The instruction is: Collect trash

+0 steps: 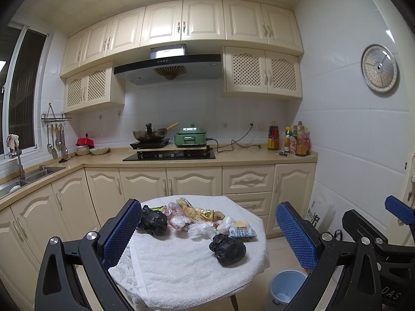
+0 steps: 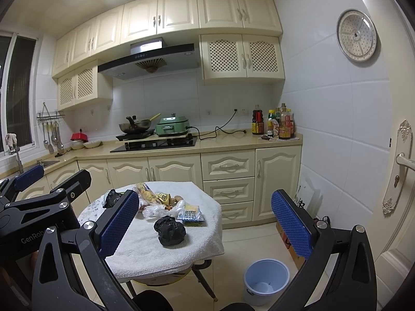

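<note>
While both grippers' fingers point(image 1: 293, 233) gape apart | 2 black bags point(image 1: 227, 248) | 1 bin point(image 2: 265, 281)

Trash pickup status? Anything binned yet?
Barely started. Done: nothing clearly; the blue bin on the floor holds only something pale at the bottom. In hand: nothing; left gripper and right gripper are both open. Left: black bags, wrappers and milk carton on the table.
</note>
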{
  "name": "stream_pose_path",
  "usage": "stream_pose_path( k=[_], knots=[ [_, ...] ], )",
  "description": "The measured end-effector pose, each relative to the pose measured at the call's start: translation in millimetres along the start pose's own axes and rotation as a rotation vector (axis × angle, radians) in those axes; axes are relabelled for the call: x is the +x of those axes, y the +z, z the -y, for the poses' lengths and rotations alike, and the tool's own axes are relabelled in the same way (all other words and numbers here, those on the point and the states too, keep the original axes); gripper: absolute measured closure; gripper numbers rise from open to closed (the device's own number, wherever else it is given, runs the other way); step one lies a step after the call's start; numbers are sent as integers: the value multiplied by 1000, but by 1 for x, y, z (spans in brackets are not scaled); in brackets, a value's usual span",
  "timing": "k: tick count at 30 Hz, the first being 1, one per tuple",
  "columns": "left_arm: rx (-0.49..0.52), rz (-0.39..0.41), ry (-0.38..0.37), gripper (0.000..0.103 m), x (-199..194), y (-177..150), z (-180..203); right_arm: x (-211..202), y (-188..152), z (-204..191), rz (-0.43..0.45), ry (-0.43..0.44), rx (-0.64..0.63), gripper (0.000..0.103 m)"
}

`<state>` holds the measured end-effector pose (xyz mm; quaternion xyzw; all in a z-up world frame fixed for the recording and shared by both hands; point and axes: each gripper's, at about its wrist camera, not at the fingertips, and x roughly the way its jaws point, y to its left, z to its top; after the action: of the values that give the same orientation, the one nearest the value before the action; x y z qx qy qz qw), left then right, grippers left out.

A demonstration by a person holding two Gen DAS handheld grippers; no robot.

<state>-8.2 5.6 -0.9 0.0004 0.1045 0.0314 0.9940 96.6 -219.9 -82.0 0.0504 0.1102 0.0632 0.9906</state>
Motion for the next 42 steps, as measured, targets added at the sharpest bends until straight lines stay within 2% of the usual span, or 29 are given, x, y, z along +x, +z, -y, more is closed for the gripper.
stream_pose_path(
  k=[15, 22, 25, 28, 32, 36, 42],
  knots=[
    [-1, -15, 0, 1, 7, -2, -3, 6, -4, 1, -14, 7, 6, 0],
    [-13, -35, -16, 1, 30, -11, -10, 21, -14, 4, -35, 32, 25, 0],
    [-16, -83, -11, 1, 56, -20, -20, 42, -26, 5, -68, 41, 31, 0],
    [-36, -160, 20, 1, 94, -35, -38, 80, -46, 8, -145, 53, 40, 0],
    [-49, -288, 51, 1, 149, -53, -57, 124, -73, 9, -240, 85, 64, 0],
    [-66, -410, 46, 1, 195, -65, -68, 173, -99, -2, -340, 141, 53, 0],
    [-92, -482, 80, 1, 240, -68, -86, 240, -125, -41, -426, 205, -46, 0]
  ],
)
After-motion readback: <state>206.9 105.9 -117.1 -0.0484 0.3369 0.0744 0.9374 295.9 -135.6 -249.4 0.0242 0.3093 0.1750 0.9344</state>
